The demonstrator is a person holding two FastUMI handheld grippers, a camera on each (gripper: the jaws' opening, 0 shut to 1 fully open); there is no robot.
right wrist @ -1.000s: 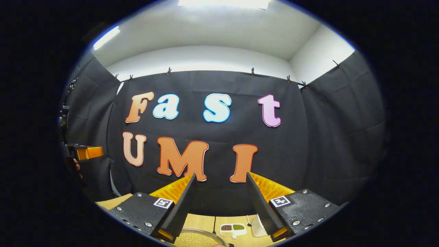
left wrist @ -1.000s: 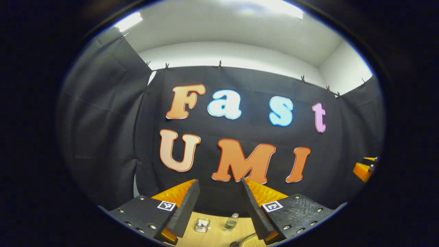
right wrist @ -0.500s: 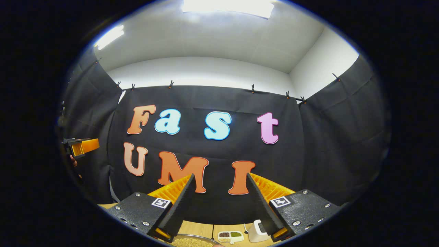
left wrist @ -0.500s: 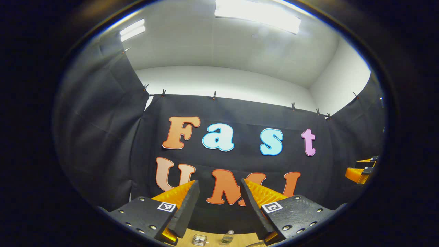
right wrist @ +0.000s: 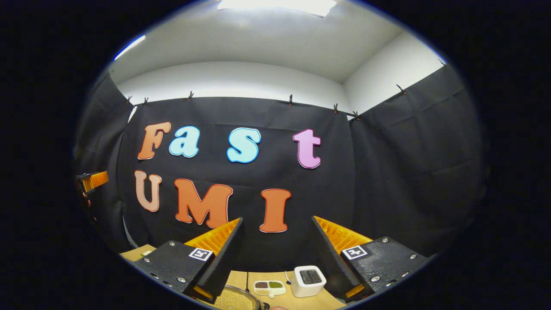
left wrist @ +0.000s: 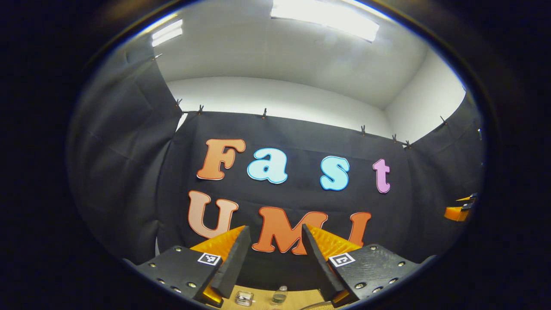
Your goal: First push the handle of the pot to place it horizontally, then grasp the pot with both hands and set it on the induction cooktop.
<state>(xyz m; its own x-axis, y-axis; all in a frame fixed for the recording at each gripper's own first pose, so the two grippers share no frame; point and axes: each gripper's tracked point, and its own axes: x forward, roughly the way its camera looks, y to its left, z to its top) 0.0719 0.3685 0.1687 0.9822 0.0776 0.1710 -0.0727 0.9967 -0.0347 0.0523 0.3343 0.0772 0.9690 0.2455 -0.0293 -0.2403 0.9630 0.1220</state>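
Since 0.5 s ago the right gripper view has swung right and tipped down a little: a white box that sat half hidden behind the right finger now stands clear between the fingers. The left gripper view has barely shifted.

In the right gripper view, the right tongs (right wrist: 276, 224) sit at the bottom of the frame, 2 wedge-shaped fingers (right wrist: 221, 252) with ribbed inner faces, spread wide apart and holding nothing. Between them, at the bottom edge, shows the round metal rim of the pot (right wrist: 234, 298), filled with small pale grains. Past it on the light wooden surface (right wrist: 331, 303) lie a shallow white tray (right wrist: 269, 287) with compartments of dark and green grains, and a rounded white box (right wrist: 308, 280) with a dark top panel. At the left edge of the frame the left tongs appear small and far off.

In the left gripper view, the left tongs (left wrist: 273, 230) are likewise parted with nothing between them. Low between the fingers, on the surface, stand a clear square container (left wrist: 243, 298) and a small clear bottle (left wrist: 280, 295).
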